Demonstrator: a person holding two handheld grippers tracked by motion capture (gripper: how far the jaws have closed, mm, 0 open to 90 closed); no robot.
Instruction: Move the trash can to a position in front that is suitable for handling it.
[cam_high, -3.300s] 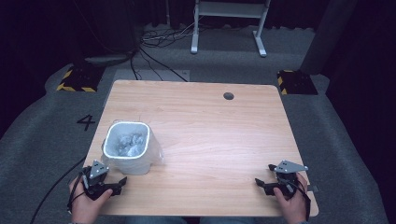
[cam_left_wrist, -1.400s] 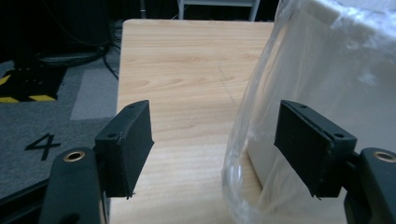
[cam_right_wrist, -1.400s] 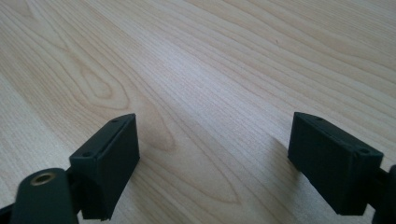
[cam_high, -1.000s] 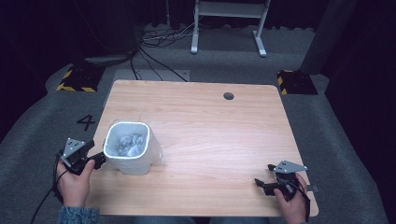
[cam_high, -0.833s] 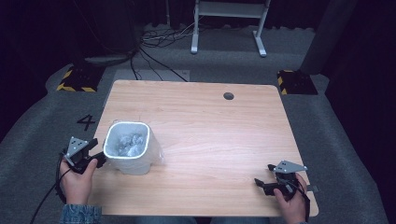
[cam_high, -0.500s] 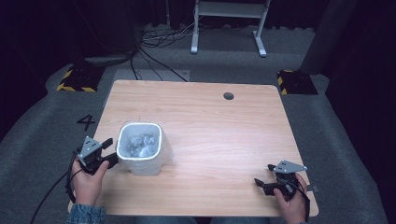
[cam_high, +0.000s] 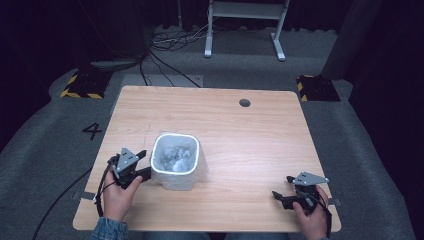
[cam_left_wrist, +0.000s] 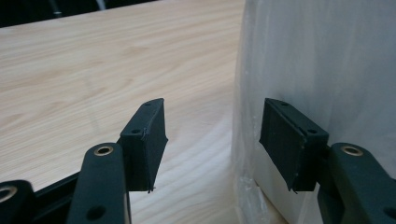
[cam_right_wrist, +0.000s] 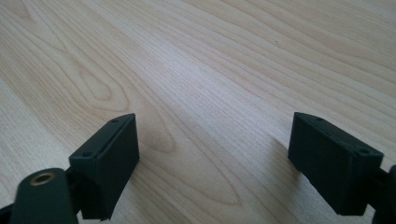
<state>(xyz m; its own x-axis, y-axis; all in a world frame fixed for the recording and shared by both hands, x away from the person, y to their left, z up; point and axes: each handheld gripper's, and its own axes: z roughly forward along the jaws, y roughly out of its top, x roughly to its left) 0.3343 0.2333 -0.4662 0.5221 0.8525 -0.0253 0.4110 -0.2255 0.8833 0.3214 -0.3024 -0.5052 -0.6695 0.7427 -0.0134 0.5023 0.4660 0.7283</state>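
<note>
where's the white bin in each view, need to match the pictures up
High view: the white bin stands left of centre on the table, beside the left gripper.
Left gripper view: the bin's bag-lined wall takes up the right side, close against the right-hand jaw.
Right gripper view: not in it.
Shared landmark: the light wood-grain tabletop.

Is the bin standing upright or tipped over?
Upright. The high view looks straight down into the white bin, whose open mouth faces up with its clear liner and crumpled contents inside; its base rests on the table.
</note>
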